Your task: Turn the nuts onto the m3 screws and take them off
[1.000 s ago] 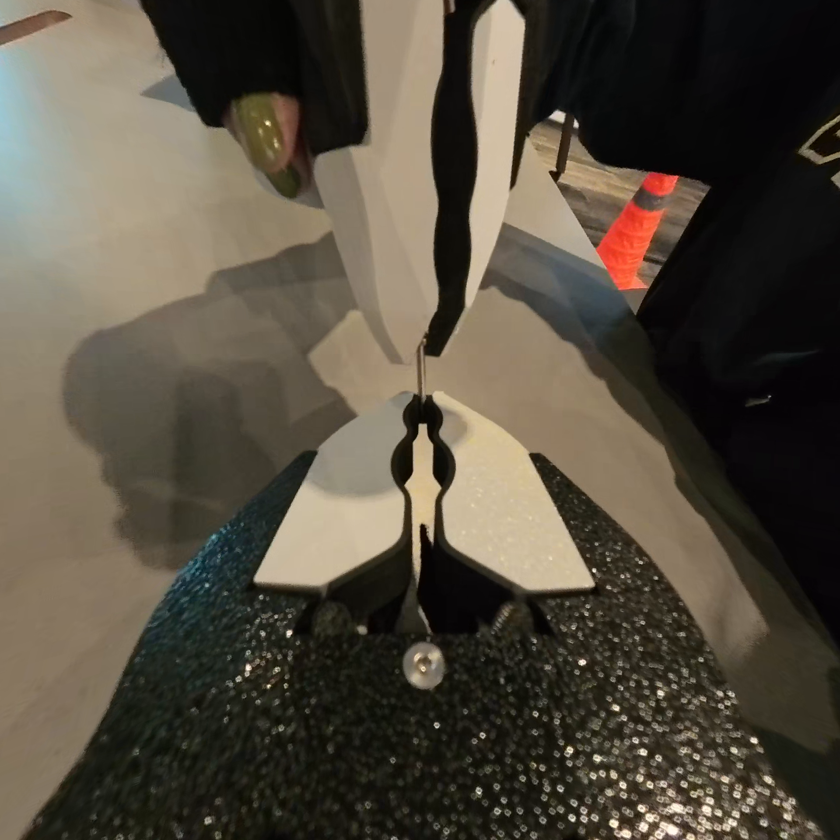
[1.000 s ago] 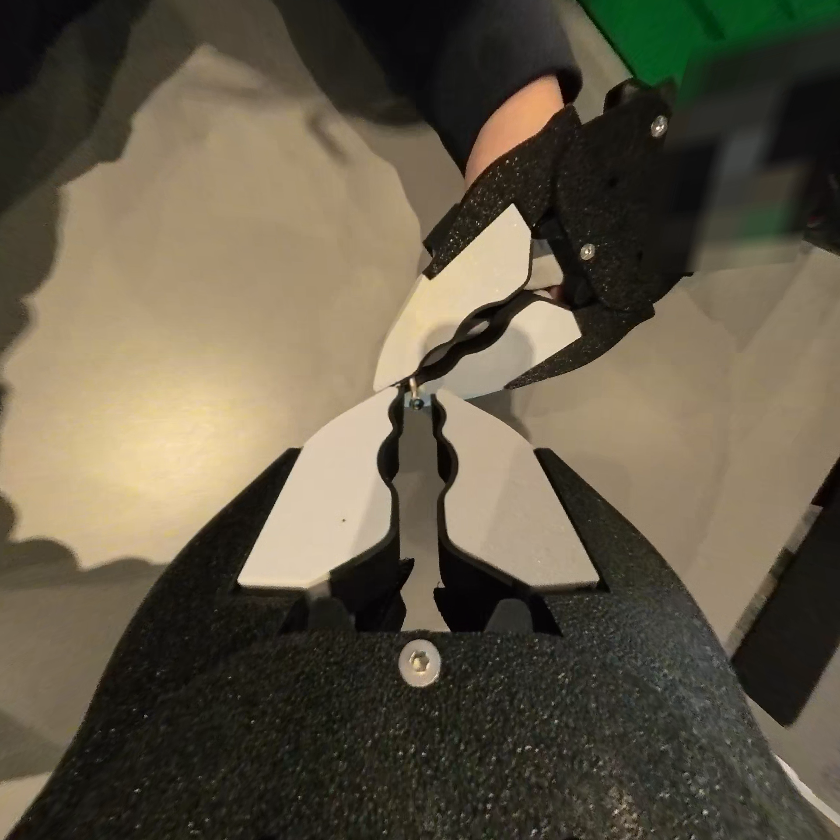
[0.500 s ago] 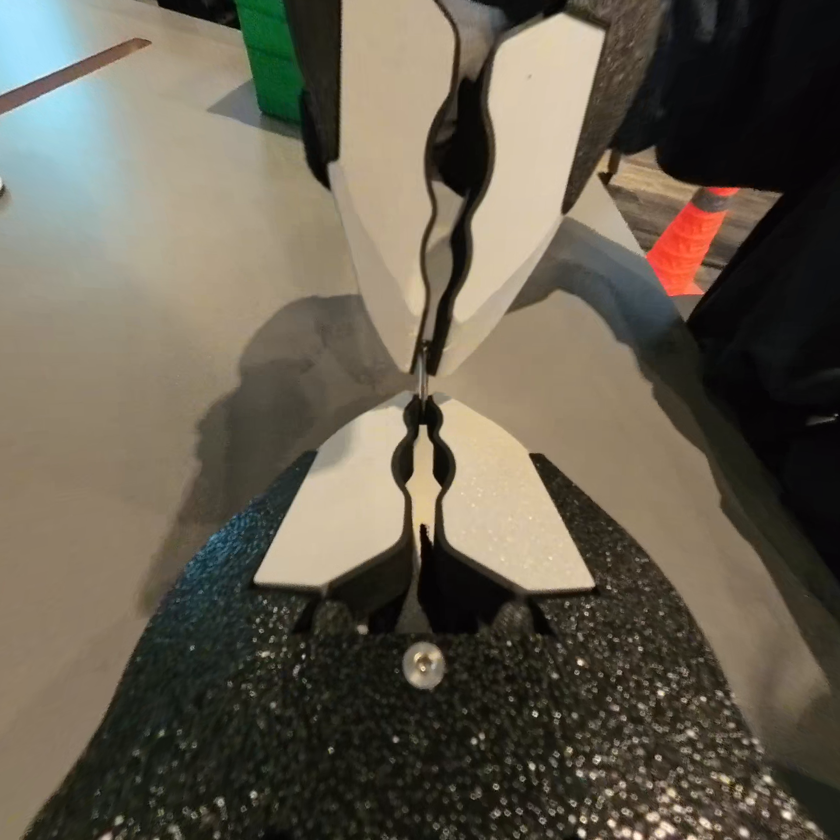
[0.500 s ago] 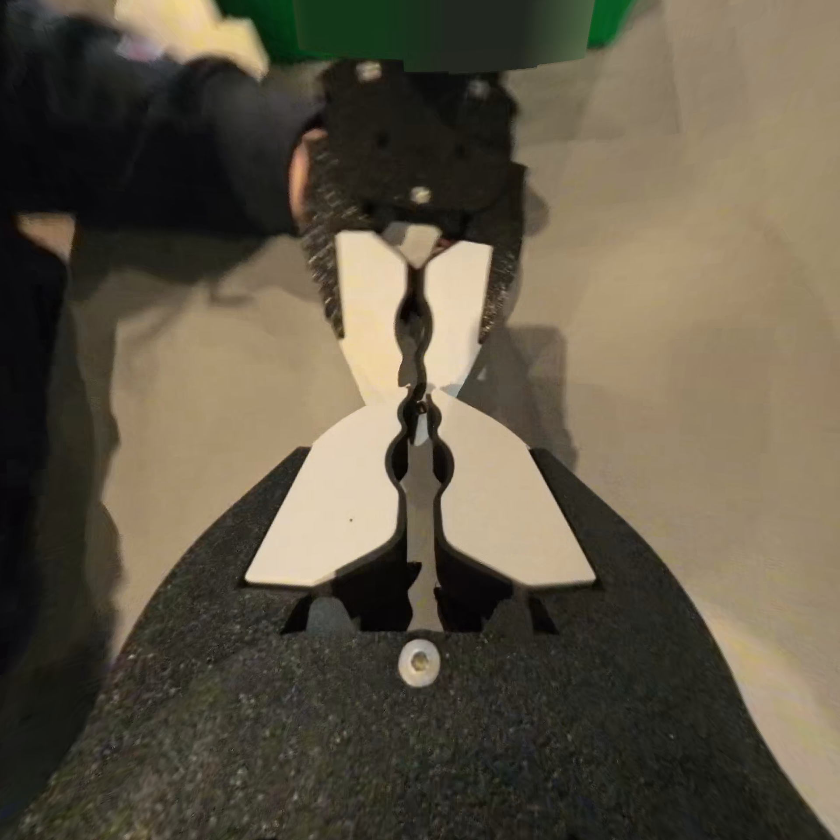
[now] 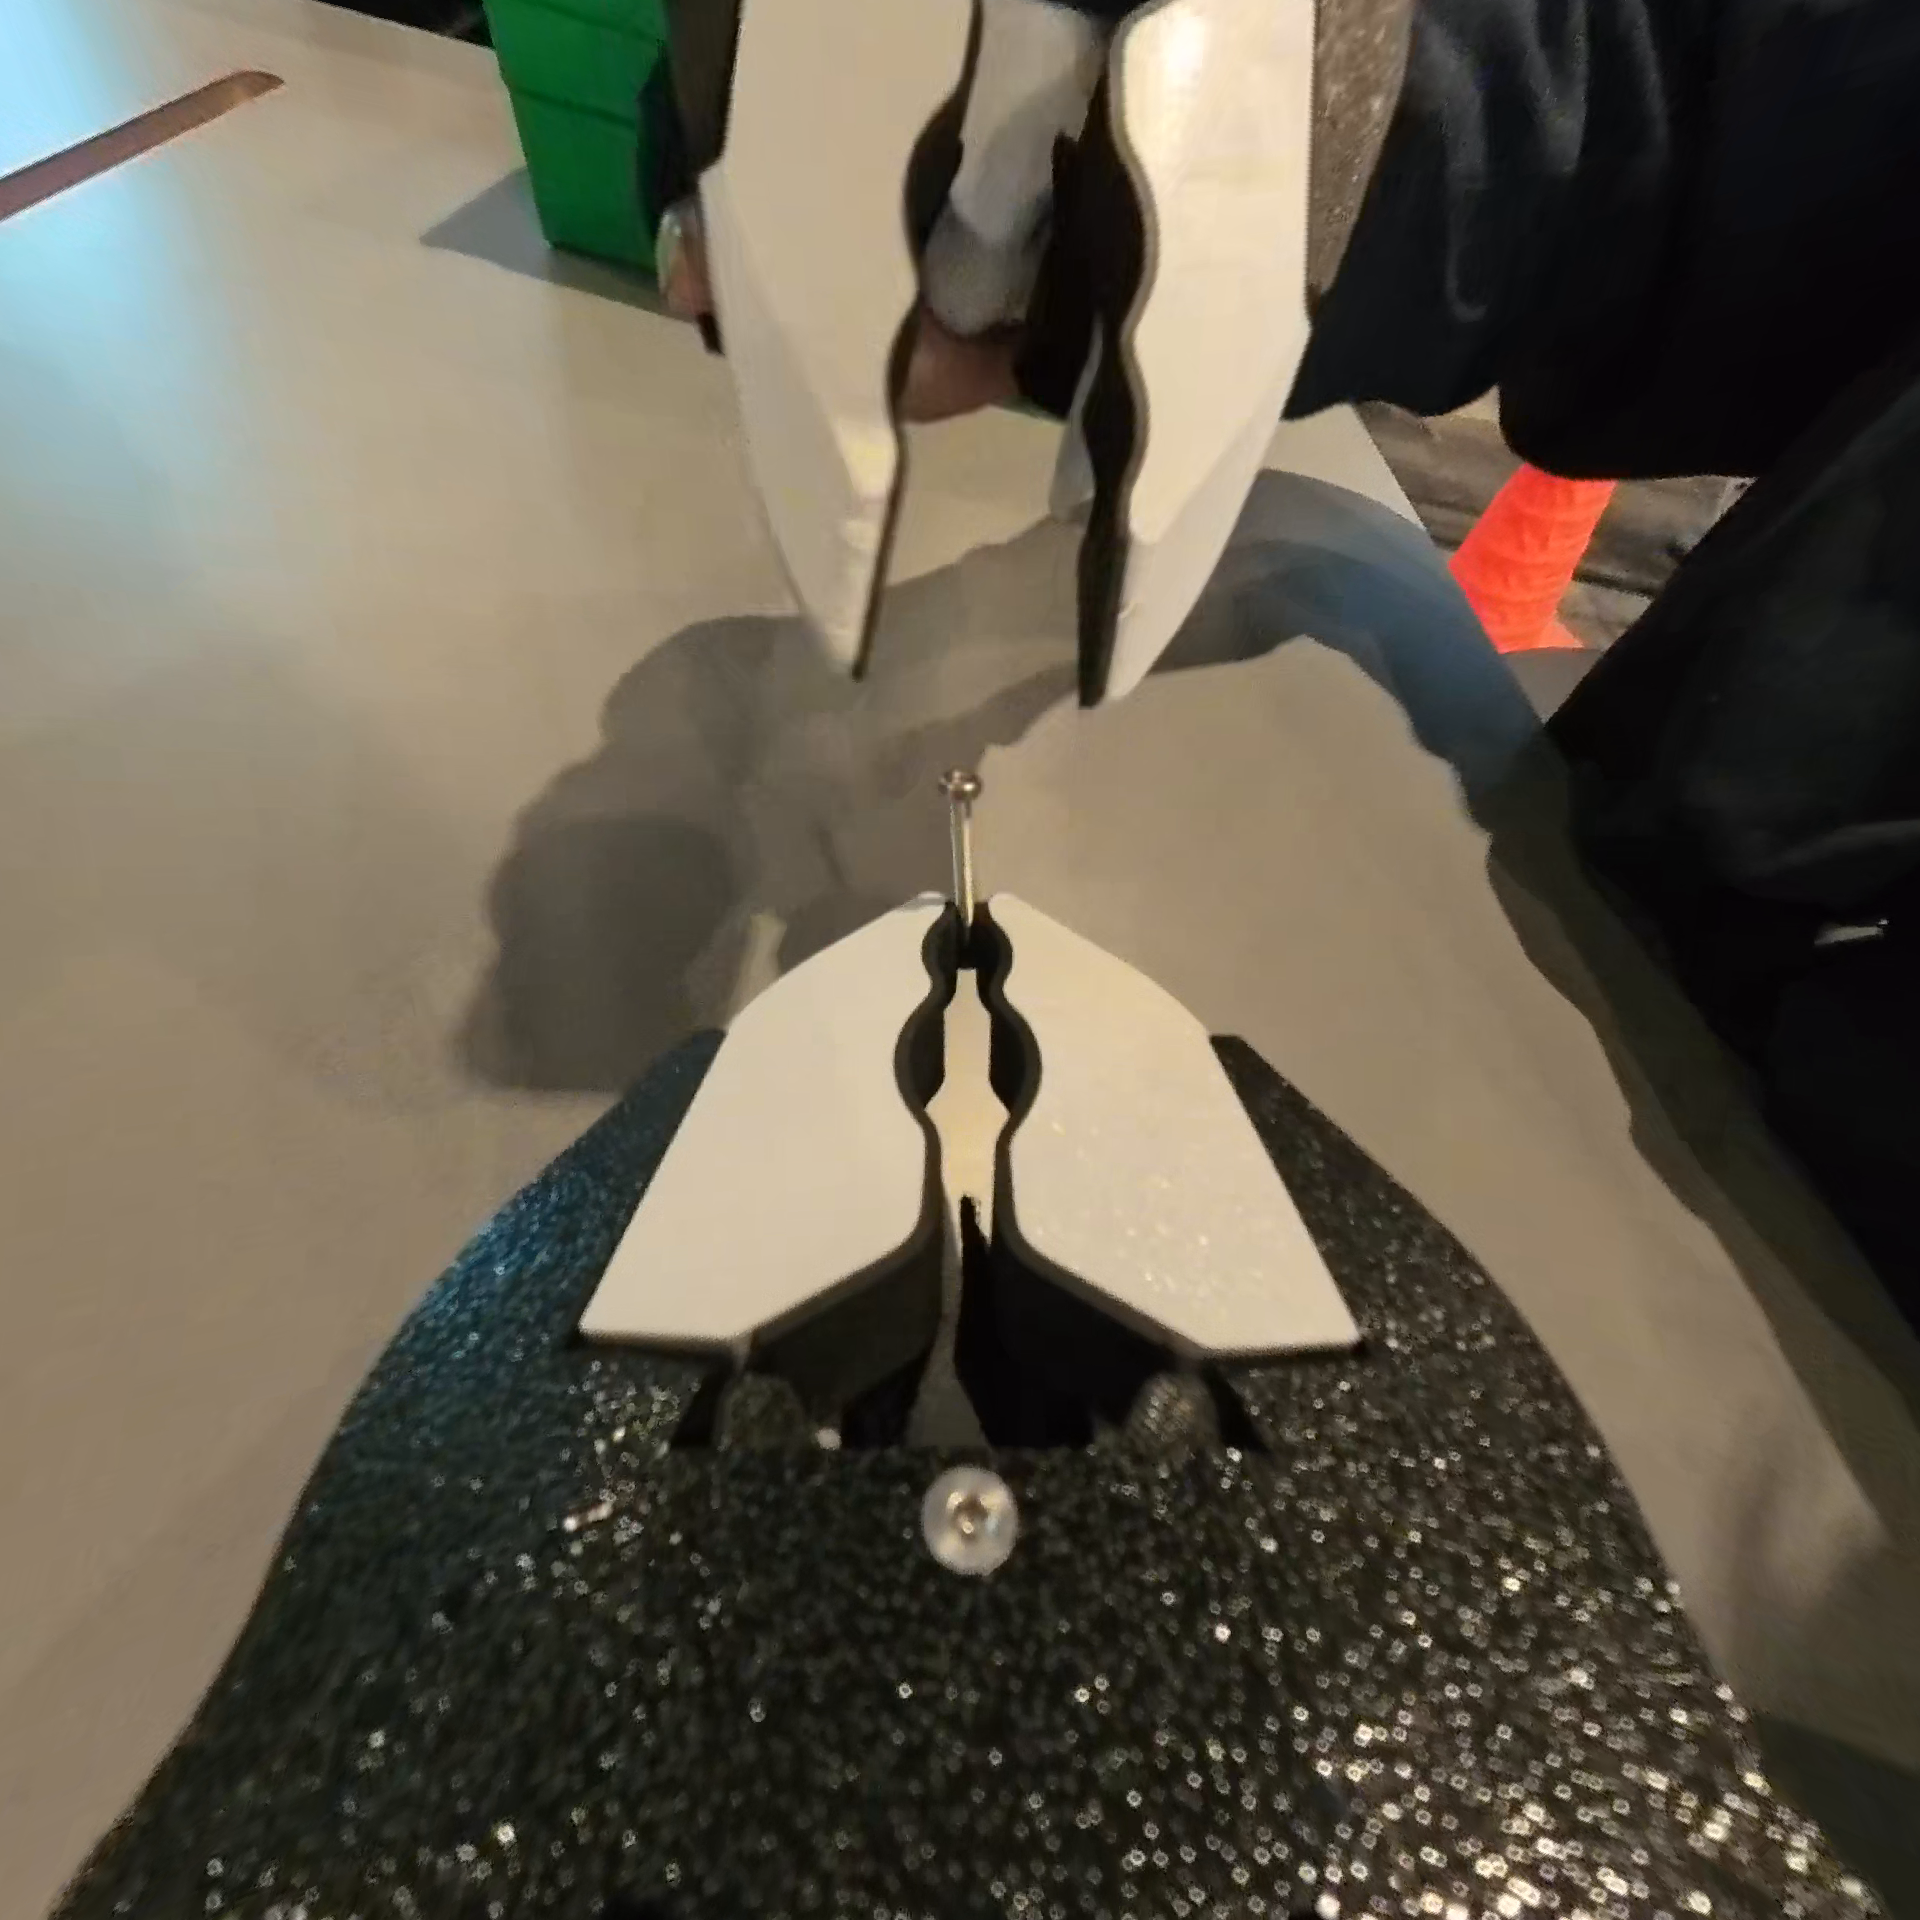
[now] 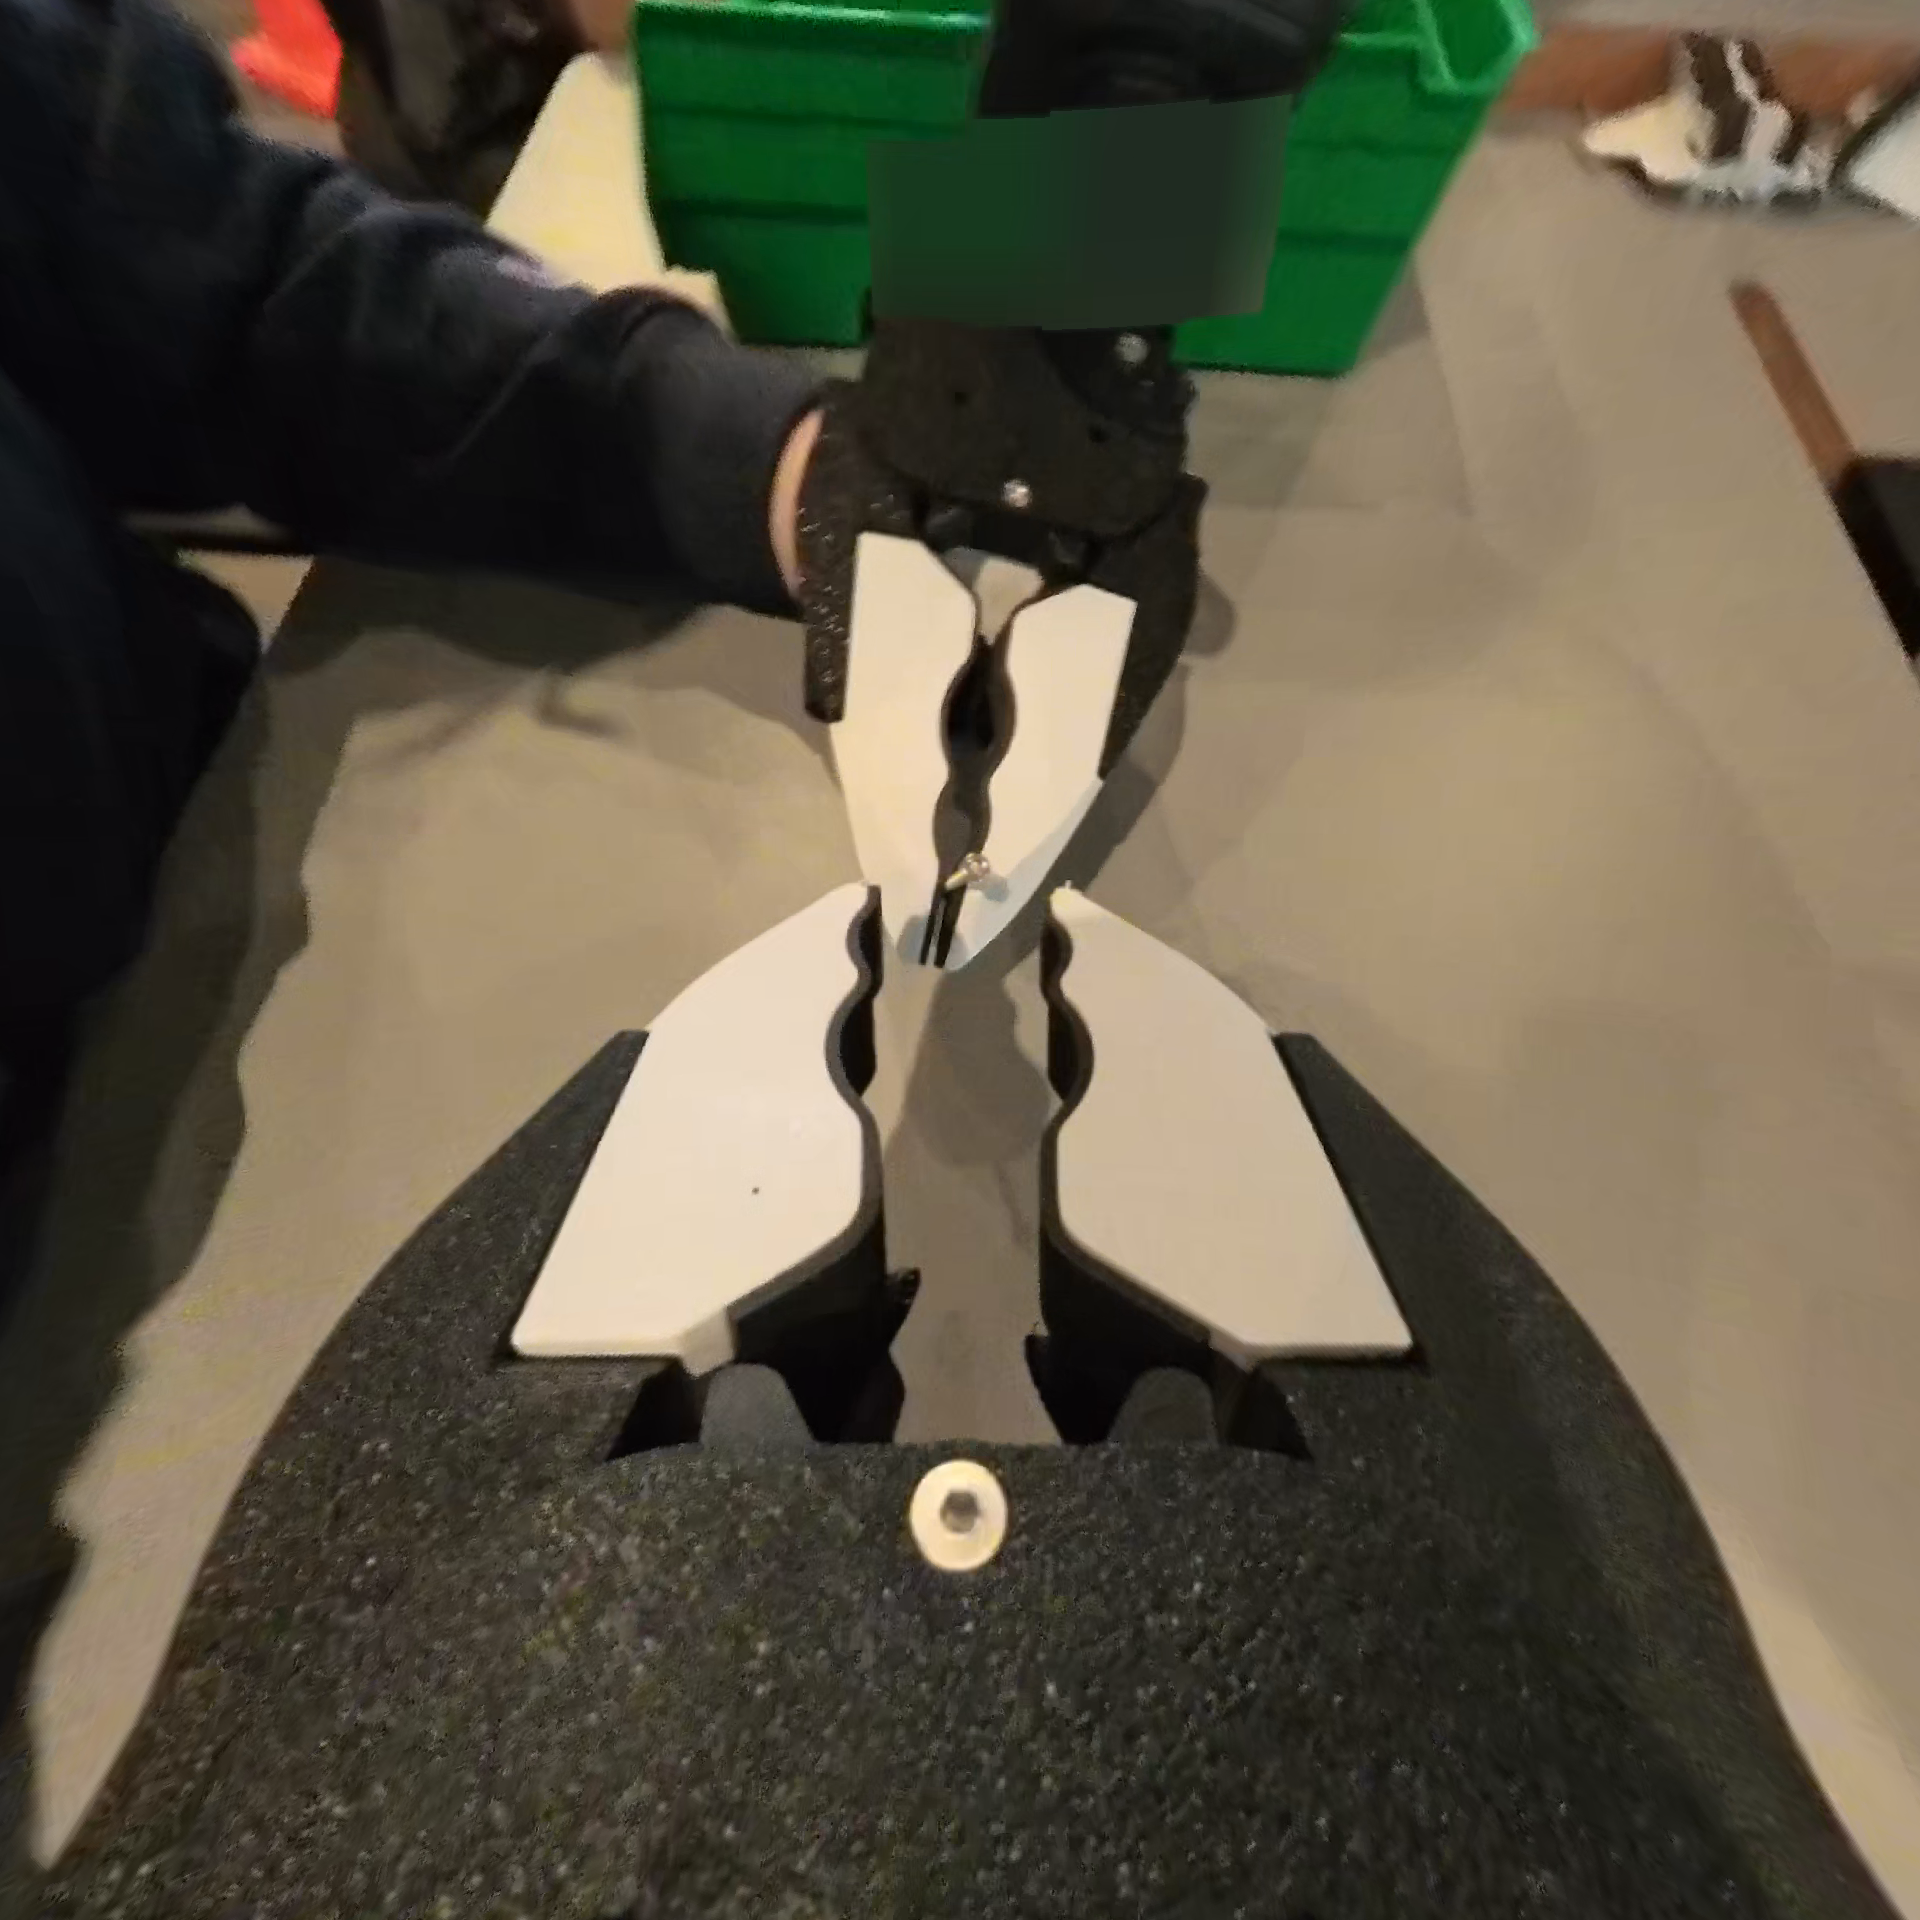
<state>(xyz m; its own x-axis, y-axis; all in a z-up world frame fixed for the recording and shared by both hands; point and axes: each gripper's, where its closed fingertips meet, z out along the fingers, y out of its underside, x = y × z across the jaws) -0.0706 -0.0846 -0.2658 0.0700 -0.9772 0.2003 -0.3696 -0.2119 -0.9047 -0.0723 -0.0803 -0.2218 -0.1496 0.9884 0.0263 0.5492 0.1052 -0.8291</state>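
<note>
Two hand-held grippers facing each other tip to tip above a smooth beige table [image 5: 260,623].

Left gripper [image 5: 966,920] clenching, its white fingertips pinching the lower shank of one thin silver screw [image 5: 961,842]; rounded head pointing up and away, threaded end vanishing between the black wavy pads. Nut impossible to make out on the screw in either view.

Right gripper [image 6: 961,914] standing released, pads well apart and gripping nothing, tips reaching toward the screw head without touching. In the left wrist view, upper body of this gripper being cut off by the top edge.

Showing partly: one green plastic bin [image 6: 790,156] toward the table's far edge, its middle covered by a blurred patch; one orange cone [image 5: 1527,561] beyond the table's right edge, half hidden behind a dark sleeve [image 5: 1621,208].

Gripper bodies being black and glittery-grained; finger faces flat, matte white.
</note>
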